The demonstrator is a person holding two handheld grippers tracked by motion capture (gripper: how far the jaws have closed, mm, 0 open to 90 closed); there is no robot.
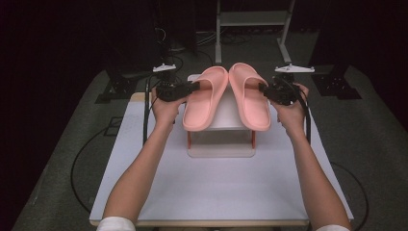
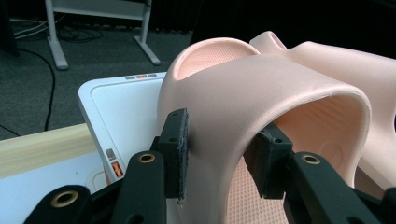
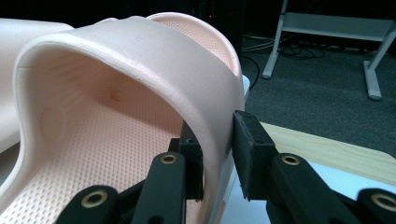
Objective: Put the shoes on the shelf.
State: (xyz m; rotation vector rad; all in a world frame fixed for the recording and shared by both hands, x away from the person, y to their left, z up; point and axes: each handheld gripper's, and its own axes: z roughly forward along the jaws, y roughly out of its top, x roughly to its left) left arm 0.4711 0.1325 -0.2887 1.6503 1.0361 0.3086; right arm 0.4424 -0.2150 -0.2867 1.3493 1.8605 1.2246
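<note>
Dim room around my table [image 1: 216, 187], light falling from above onto its pale top, black beyond its edges, soft shadow under my slippers [image 1: 226, 94], my jaws blurred up close, floor behind grainy, no glare

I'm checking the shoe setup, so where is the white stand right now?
In the high view the white stand sits on the table at its far middle, under the two pink slippers, between the left gripper and the right gripper.
</note>
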